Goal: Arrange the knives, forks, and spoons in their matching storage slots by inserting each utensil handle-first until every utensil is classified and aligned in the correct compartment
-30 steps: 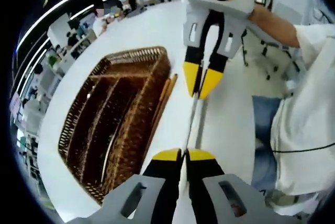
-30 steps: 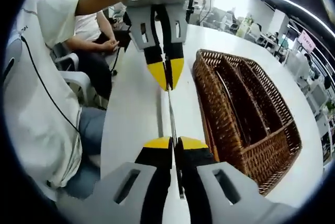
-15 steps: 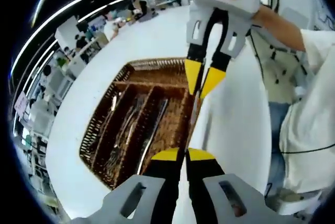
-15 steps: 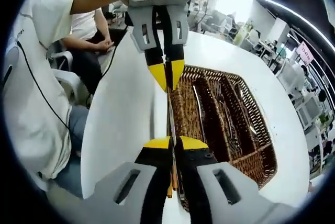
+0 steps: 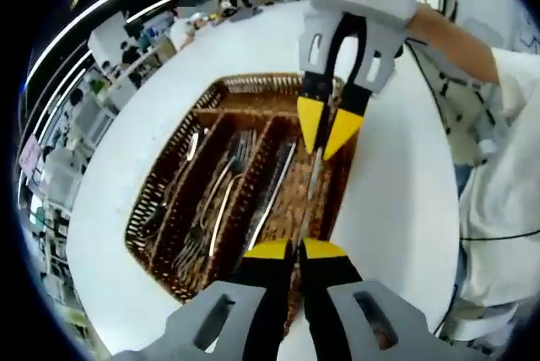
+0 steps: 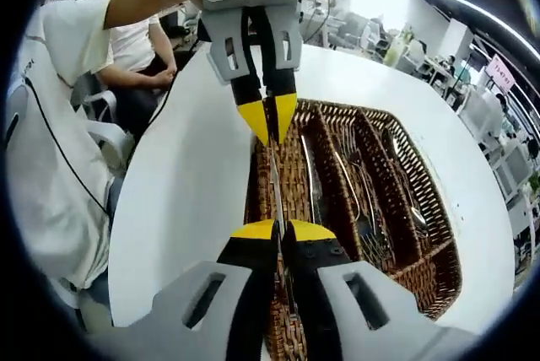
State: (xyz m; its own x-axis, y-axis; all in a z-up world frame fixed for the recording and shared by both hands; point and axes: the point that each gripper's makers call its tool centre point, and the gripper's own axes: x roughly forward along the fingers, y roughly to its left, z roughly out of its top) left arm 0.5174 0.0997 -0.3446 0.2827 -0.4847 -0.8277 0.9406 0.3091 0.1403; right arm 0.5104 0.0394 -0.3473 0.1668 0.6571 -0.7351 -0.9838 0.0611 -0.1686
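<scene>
A slim metal knife (image 5: 310, 188) hangs level between the two grippers, over the knife slot at the near side of a brown wicker tray (image 5: 160, 196). My left gripper (image 5: 294, 250) is shut on one end of it. My right gripper (image 5: 325, 137), reaching in from the top, is shut on the other end. In the right gripper view the same knife (image 6: 275, 180) runs from my right gripper (image 6: 283, 230) up to the left gripper (image 6: 268, 129). The tray (image 6: 439, 247) holds a knife (image 6: 310, 180), forks (image 6: 359, 201) and spoons (image 6: 405, 184) in separate long slots.
The tray lies on a white round table (image 6: 181, 184) with bare surface around it. A person in a white shirt (image 6: 51, 150) stands close at its edge. Another person (image 6: 143, 40) sits behind, by a white chair (image 6: 110, 137). Office desks lie beyond.
Both grippers have carried the knife sideways from above the bare table beside the tray to above the tray's near slot. Both stayed shut on it.
</scene>
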